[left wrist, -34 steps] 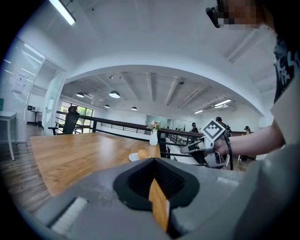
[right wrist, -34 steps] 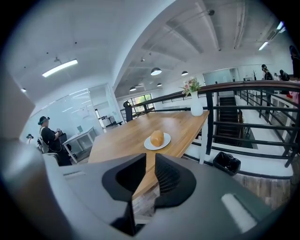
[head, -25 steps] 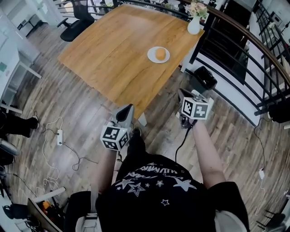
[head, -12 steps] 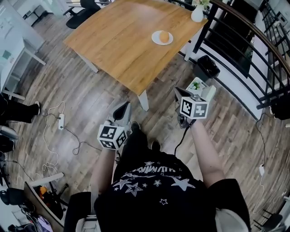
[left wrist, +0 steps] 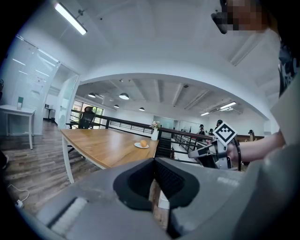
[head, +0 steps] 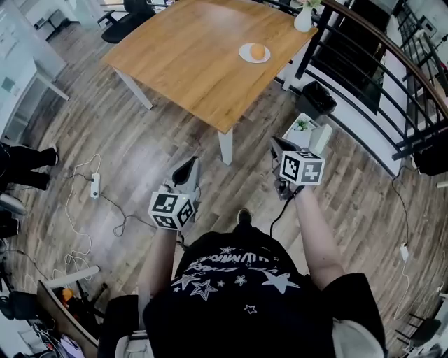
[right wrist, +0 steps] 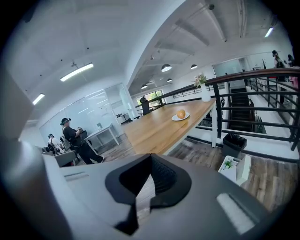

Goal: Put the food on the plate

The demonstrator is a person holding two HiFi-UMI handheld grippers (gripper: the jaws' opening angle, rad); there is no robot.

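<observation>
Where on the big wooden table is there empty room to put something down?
Nearly the whole table is bare: the wide stretch from the plate holding the orange across to the left edge and down to the near corner. The only busy bit is the right side by the railing, where the plate and the white vase stand.

Smooth wooden table [head: 196, 49]; glossy white plate [head: 246, 53]; wood-plank floor [head: 133, 168].
</observation>
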